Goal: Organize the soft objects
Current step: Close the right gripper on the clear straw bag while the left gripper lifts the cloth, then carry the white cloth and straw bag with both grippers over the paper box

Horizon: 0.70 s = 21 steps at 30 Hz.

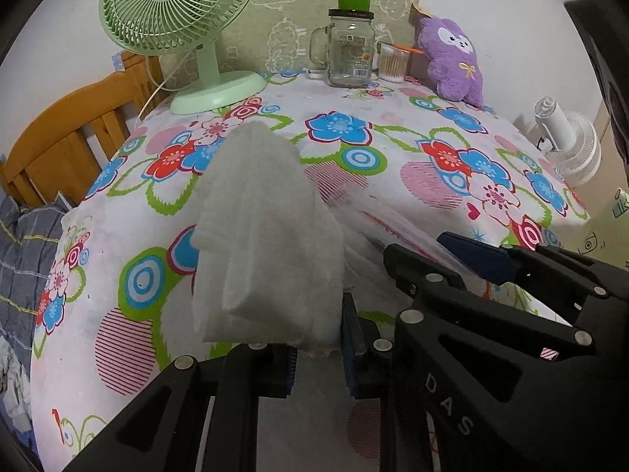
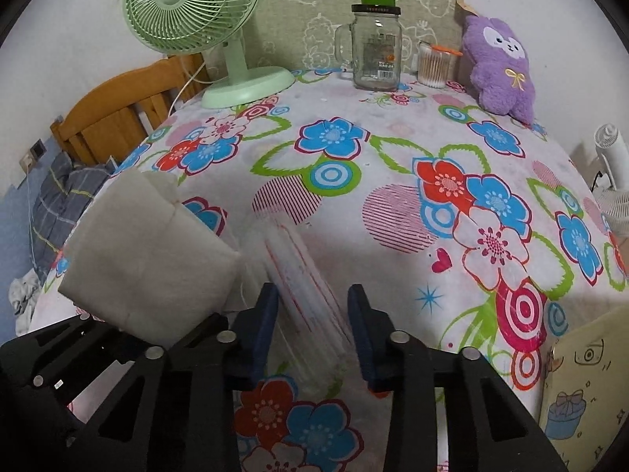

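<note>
The left tool (image 1: 318, 358) is squeezing the white cloth (image 1: 267, 236); the right tool (image 2: 312, 328) sits loose around a clear bag (image 2: 302, 275) on the table (image 2: 393, 149), cloth not packed yet

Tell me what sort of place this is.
Probably a bedroom in a home: a table under a flowered cloth stands beside a wooden bed frame with striped bedding, and holds a green desk fan and a purple plush toy.
</note>
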Motion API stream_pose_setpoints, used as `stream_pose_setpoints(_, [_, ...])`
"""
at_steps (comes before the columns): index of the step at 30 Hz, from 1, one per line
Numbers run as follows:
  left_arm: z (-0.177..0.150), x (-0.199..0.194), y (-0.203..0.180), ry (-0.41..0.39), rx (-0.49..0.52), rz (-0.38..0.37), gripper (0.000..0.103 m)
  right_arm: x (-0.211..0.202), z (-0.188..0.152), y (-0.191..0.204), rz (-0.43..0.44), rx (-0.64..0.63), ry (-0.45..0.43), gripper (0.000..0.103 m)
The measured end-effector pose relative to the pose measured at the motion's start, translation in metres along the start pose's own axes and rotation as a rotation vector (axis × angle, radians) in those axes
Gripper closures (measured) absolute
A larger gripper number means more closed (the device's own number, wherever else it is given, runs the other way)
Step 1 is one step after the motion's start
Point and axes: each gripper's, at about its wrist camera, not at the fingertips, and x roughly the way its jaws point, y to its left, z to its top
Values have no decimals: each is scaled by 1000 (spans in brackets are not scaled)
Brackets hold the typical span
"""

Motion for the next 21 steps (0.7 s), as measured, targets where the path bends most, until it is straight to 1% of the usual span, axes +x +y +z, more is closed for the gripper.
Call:
stream_pose_setpoints(4, [-4,-4,-1,3,-9,-9,86,-5,-4,1,4,-8,-3,75])
stream_pose_setpoints(5, [-4,-5,0,3,-14,-13,86,-7,-4,1,4,-10,-7,81])
stream_pose_setpoints(6, [-5,-6,0,3,-16,-16,86,-8,-5,2,4,-13,-13,82])
stream_pose_setpoints(14, [-12,-17,-4,-11,-19,-18,86,-18,-12,2,22,1,-3,83])
stream_pose_setpoints(21, [-16,-30,-7,-32,-22,-21,86,-33,-18,3,20,2,-16,83])
